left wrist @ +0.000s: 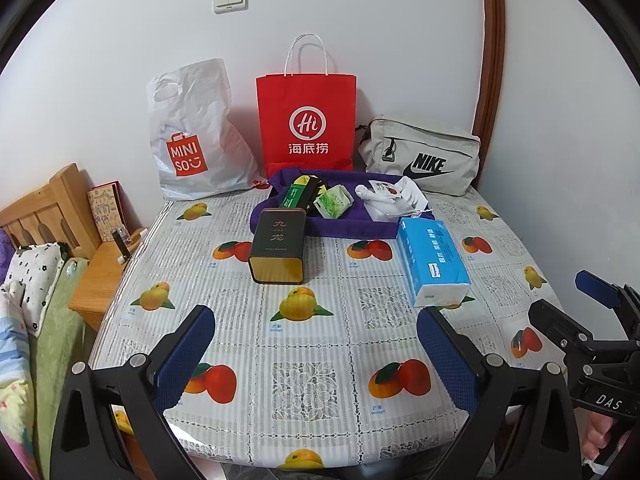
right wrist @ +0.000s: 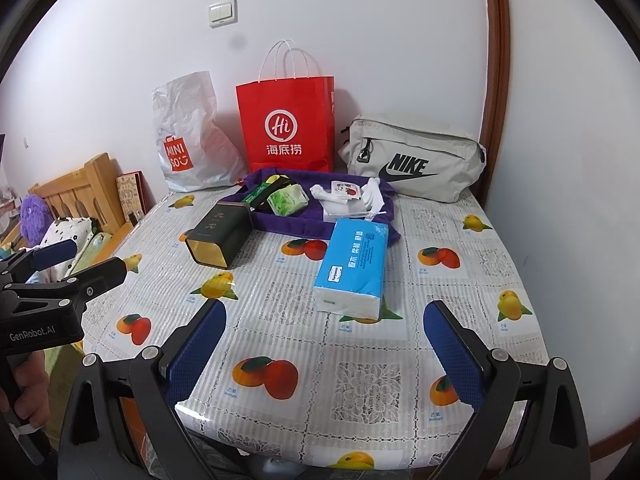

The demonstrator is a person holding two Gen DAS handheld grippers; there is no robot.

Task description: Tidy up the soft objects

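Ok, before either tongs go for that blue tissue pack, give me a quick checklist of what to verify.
1. Left tongs open and empty: ok.
2. Right tongs open and empty: ok.
3. Tissue pack lying flat on the table, top clear: ok; its far end touches or overlaps the purple cloth.
4. Path from the right tongs to the pack free of other things: ok.
5. Dark tin lying on its side, apart from the pack: ok.
6. Room in the red bag or the white plastic bag for the pack: cannot tell, insides hidden.
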